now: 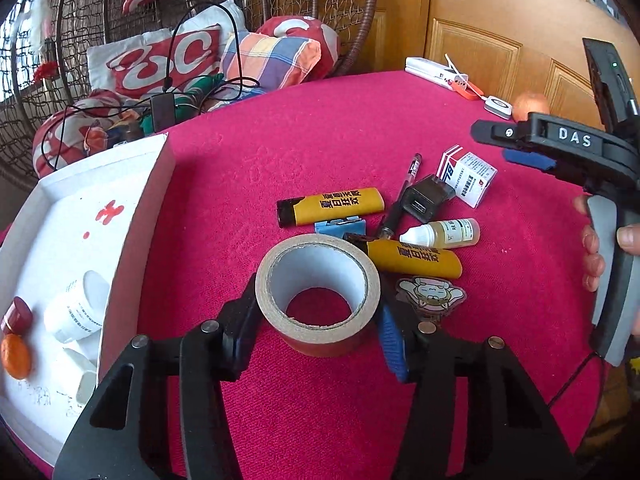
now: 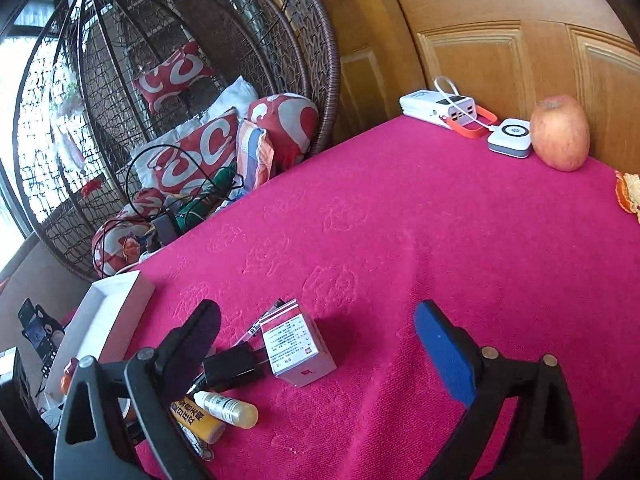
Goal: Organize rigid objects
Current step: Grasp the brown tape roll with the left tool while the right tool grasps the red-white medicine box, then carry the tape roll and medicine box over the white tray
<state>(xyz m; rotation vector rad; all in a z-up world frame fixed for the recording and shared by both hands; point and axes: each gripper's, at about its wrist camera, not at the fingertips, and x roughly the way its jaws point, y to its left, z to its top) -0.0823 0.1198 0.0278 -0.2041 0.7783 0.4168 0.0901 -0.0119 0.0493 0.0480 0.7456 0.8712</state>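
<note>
A brown tape roll (image 1: 320, 268) stands on the pink tablecloth, and my left gripper (image 1: 318, 312) is shut on it, one pad against each side. Beyond it lie two yellow lighters (image 1: 332, 206), a dropper bottle (image 1: 444, 234), a black charger (image 1: 424, 198), a pen (image 1: 406, 192) and a small white medicine box (image 1: 468, 178). My right gripper (image 2: 316, 320) is open, low over the cloth, with the medicine box (image 2: 300, 348) between its fingers but touching neither. A white box lid (image 1: 132, 216) at the left holds a white jar (image 1: 76, 308) and small items.
A cartoon charm (image 1: 430, 294) lies right of the tape. At the table's far edge sit a white power bank (image 2: 438, 108), a small white device (image 2: 510, 138), an apple (image 2: 560, 132) and orange peel (image 2: 628, 196). A wicker hanging chair (image 2: 192, 148) with cushions stands beyond.
</note>
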